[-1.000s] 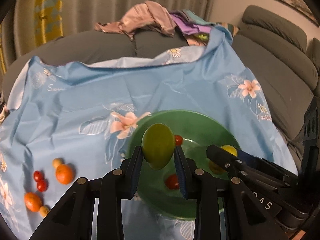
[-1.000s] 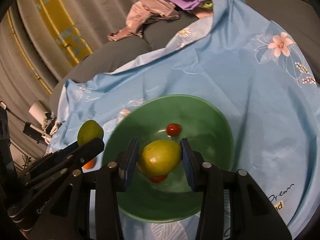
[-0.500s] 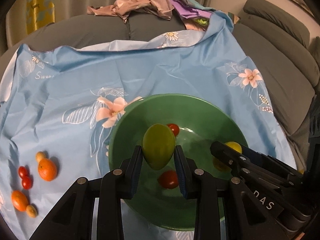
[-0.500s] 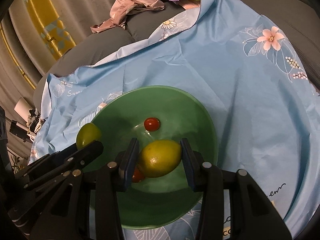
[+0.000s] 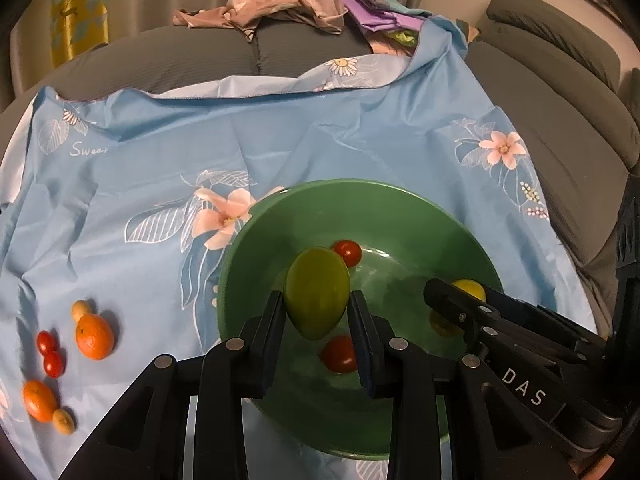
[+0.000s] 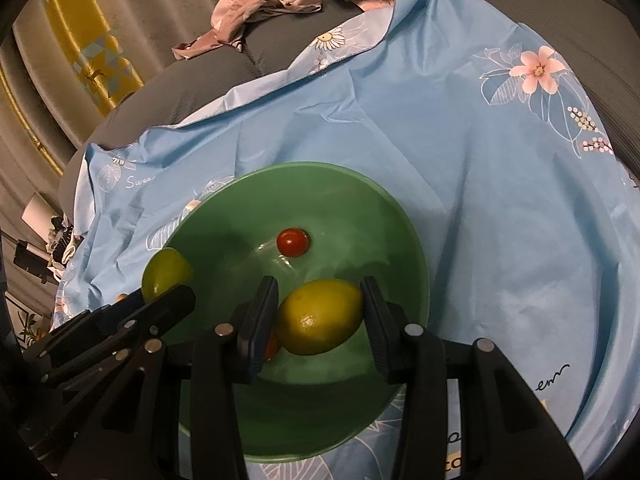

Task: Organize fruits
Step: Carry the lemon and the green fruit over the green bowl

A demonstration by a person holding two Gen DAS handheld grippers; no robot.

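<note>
**Fruit held in both grippers above a green bowl**

Fingers of the left gripper (image 5: 317, 322) are clamped on a green oval fruit (image 5: 317, 292), one dark pad pressed against each side, with the narrower end of the fruit pointing down between them. The fruit hangs over the near left part of the green bowl (image 5: 400, 208). Fingers of the right gripper (image 6: 320, 322) grasp a yellow lemon (image 6: 320, 316) lying sideways between the pads, low inside the same bowl. From the left camera the right gripper enters from the lower right, with only a sliver of the lemon showing past its tip. From the right camera the left gripper comes in from the lower left, the green fruit showing above its tip.

Inside the bowl lie two cherry tomatoes: one (image 5: 347, 252) toward the far side of the bottom, another (image 5: 339, 354) nearer, just below the green fruit and partly hidden by a pad.

The bowl stands on a light blue cloth (image 5: 280, 140) printed with pink flowers and white leaves. To the left of the bowl, well apart from it, loose fruit lies on the cloth: a small orange (image 5: 95, 337) with a little tan fruit (image 5: 81, 309) touching it, two more cherry tomatoes (image 5: 50, 354) side by side, and another orange (image 5: 39, 400) next to a second tan fruit (image 5: 63, 421).

The cloth covers a grey sofa (image 5: 560, 160). A heap of crumpled clothes (image 5: 280, 0) lies on the far cushions, with curtains behind.
</note>
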